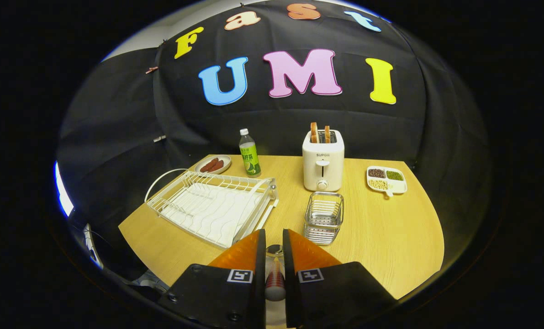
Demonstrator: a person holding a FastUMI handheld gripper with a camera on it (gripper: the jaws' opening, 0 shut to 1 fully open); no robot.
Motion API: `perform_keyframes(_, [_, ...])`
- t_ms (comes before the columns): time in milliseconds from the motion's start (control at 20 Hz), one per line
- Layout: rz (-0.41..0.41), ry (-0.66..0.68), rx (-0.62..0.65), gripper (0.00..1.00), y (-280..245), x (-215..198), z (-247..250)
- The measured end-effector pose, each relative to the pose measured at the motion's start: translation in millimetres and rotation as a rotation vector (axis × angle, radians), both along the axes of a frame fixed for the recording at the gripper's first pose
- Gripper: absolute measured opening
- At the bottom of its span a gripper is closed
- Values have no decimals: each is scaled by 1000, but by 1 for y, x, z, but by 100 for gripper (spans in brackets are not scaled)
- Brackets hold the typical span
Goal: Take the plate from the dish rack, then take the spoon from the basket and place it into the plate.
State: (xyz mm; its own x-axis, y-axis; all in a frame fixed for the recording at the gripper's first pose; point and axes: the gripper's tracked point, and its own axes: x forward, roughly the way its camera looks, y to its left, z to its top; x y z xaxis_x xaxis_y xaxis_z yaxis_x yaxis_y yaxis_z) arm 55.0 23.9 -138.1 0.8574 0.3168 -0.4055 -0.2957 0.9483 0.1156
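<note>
Gripper view is showing the gripper (272, 256) pinching the spoon (275, 274) between narrow fingers, with the rack (212, 205) at ten o'clock and basket (324, 217) at one o'clock both emptied, leaving only the release, the plate itself being undiscernible.

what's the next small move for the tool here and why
Probably lower the tool and open it. Its fingers are nearly closed on a spoon, with what looks like a white plate directly below. The dish rack and basket both look empty, so release seems to be what remains.
</note>
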Motion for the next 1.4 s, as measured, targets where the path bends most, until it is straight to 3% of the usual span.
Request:
perform_keyframes(450, [4,104,-31,21,18,-16,-63])
perform_keyframes(1100, [3,153,-73,24,19,-35,-81])
perform_keyframes(1300, [-54,94,-28,100,13,-27,-50])
perform_keyframes(1400, [-100,45,-6,99,4,-25,-25])
